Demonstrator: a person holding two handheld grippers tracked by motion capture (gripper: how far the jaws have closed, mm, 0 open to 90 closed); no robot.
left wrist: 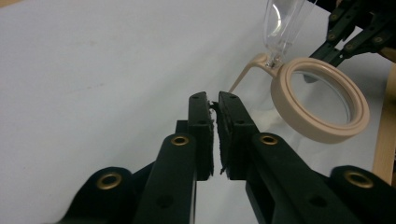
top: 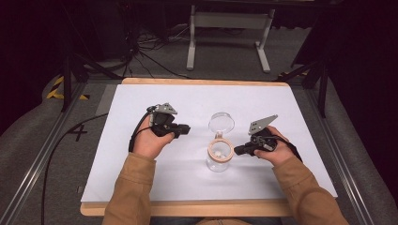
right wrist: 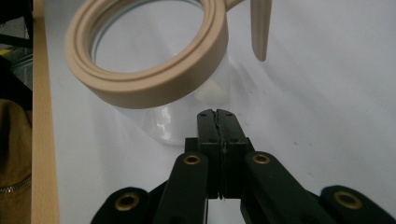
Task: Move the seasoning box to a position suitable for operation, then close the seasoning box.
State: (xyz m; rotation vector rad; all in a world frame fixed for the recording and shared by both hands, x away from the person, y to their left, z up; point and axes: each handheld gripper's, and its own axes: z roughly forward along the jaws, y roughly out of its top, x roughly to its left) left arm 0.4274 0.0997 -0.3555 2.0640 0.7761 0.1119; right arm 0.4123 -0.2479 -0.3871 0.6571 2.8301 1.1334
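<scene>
White table [top: 141, 178], open clear jar [top: 219, 157] holding small white pieces, both hand-held grippers pressed together, empty.

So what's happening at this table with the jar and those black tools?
A person sits at a white-topped table with a claw tool in each hand. Between them stands a clear jar with a beige ring around its mouth, its clear lid flipped open behind it. Something small and white lies inside. The left claw and right claw are both shut, holding nothing, on either side of the jar.
</scene>
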